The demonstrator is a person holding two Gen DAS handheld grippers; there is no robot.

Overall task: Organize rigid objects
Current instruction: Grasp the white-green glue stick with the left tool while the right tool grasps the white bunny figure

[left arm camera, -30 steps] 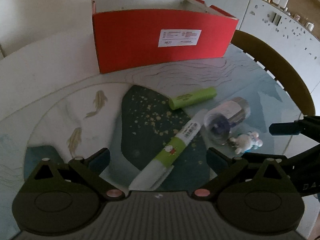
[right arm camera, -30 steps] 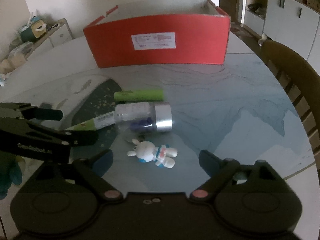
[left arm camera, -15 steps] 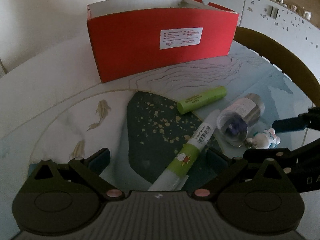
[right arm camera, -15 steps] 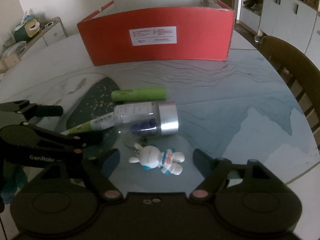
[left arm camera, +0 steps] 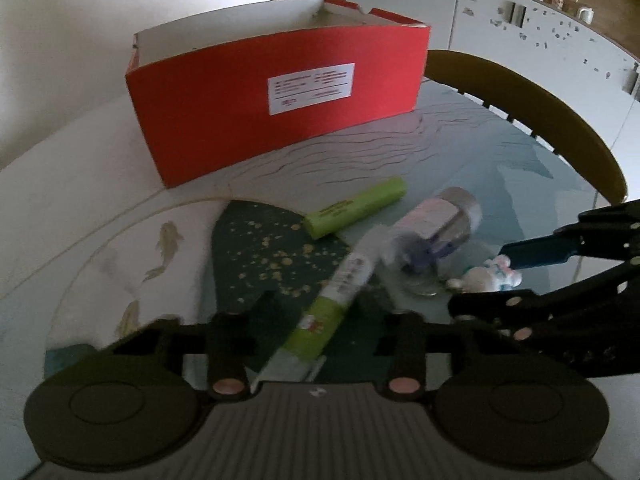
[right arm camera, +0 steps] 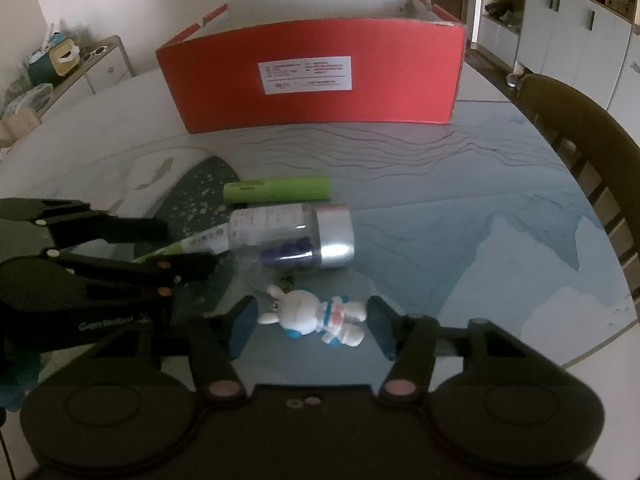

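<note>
A green and white tube (left arm camera: 332, 304) lies on the round table, its near end between the open fingers of my left gripper (left arm camera: 320, 330). A small white rabbit figure (right arm camera: 316, 318) lies between the open fingers of my right gripper (right arm camera: 310, 324). A clear bottle with a silver cap (right arm camera: 292, 242) and a green cylinder (right arm camera: 276, 190) lie just beyond. A red open box (right arm camera: 316, 80) stands at the back. In the left wrist view the rabbit figure (left arm camera: 486, 280) lies beside my right gripper (left arm camera: 520, 272).
A wooden chair back (right arm camera: 588, 132) stands at the table's right edge. White cabinets (left arm camera: 520, 12) line the far wall. A low cabinet with clutter (right arm camera: 60, 64) stands at the far left. The table rim (right arm camera: 600, 344) runs near right.
Both grippers have moved forward and down. The left fingers now flank the tube's near end, and the right fingers now flank the rabbit figure. Both jaws have narrowed.
</note>
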